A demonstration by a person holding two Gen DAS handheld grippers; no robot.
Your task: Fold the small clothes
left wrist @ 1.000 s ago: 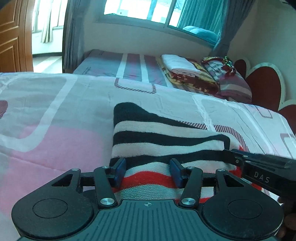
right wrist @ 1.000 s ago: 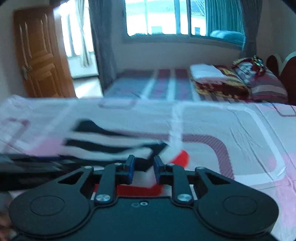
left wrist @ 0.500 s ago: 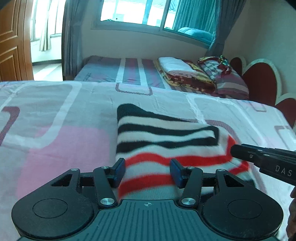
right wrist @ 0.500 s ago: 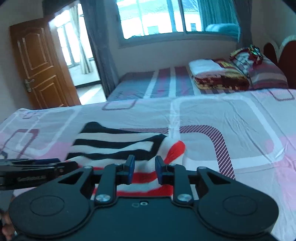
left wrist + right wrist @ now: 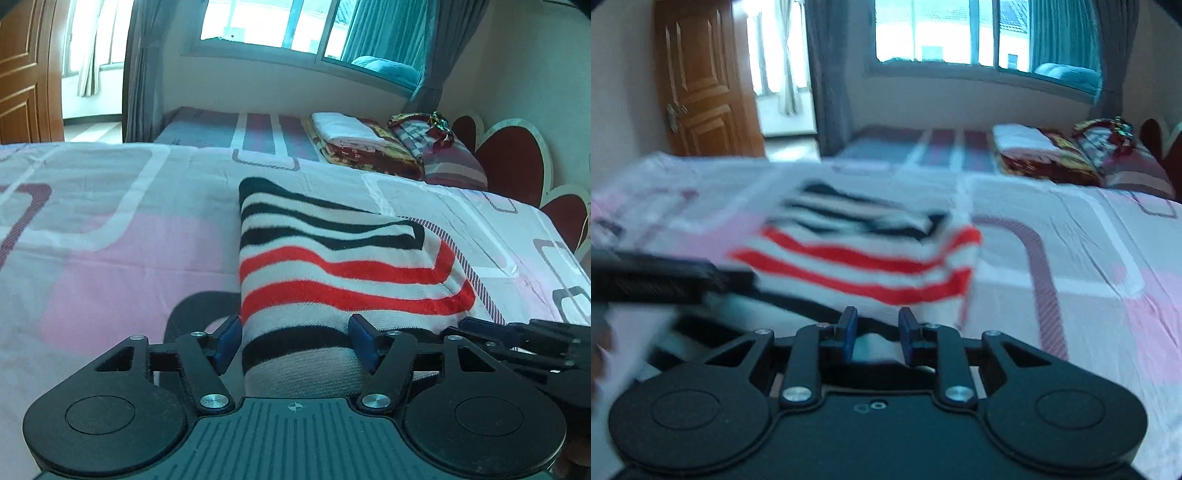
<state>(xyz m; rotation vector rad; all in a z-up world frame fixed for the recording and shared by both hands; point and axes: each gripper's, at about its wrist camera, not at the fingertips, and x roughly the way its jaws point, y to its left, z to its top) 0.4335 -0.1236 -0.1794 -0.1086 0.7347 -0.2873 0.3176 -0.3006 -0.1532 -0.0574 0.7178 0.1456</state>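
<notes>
In the left wrist view, the striped garment now shows red stripes where a second ago it showed mostly black ones near the jaws. It lies folded on the pink bedspread. The left gripper has just been opening; its jaws stand wide, the cloth's near edge between them, the left pad clear of it and the right pad at its edge. It tilts down toward the bedspread. The right gripper lies low at the garment's right corner.

In the right wrist view, blurred by motion, the garment sits farther up the bedspread than before. The right gripper, angled down, has its jaws narrow with white cloth between them; whether the pads pinch it I cannot tell. The left gripper reaches in at the garment's left.
</notes>
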